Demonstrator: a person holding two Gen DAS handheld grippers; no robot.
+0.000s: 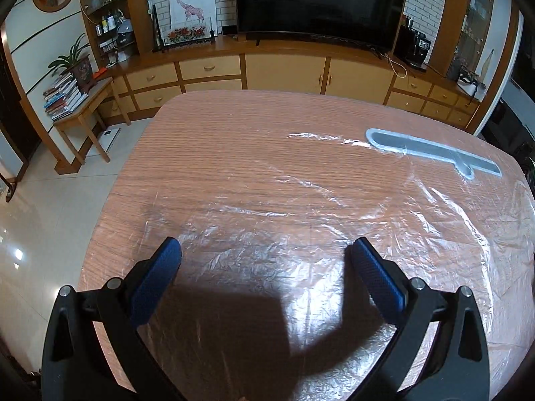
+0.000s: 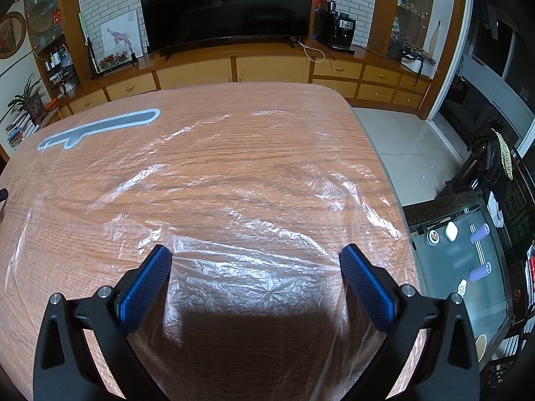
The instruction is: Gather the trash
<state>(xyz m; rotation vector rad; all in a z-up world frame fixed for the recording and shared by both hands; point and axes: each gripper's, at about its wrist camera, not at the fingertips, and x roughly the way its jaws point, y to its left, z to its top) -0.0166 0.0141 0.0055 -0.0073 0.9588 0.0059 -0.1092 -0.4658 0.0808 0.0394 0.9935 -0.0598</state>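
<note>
A large sheet of clear, crinkled plastic film (image 1: 301, 220) lies spread over the wooden table (image 1: 207, 140); the same plastic film (image 2: 254, 220) fills the right wrist view. A grey tool-shaped piece (image 1: 431, 150) rests at the table's far right in the left wrist view, and the grey piece (image 2: 100, 127) sits far left in the right wrist view. My left gripper (image 1: 265, 250) hovers open above the near part of the film, nothing between its blue pads. Likewise open and empty, my right gripper (image 2: 255, 257) hangs over the film's crumpled near edge.
A wooden cabinet wall with a dark TV (image 1: 321, 0) runs behind the table. A side table with books and a plant (image 1: 72, 90) stands left on the tiled floor. To the right is a dark glass-topped table (image 2: 464, 260) with small items.
</note>
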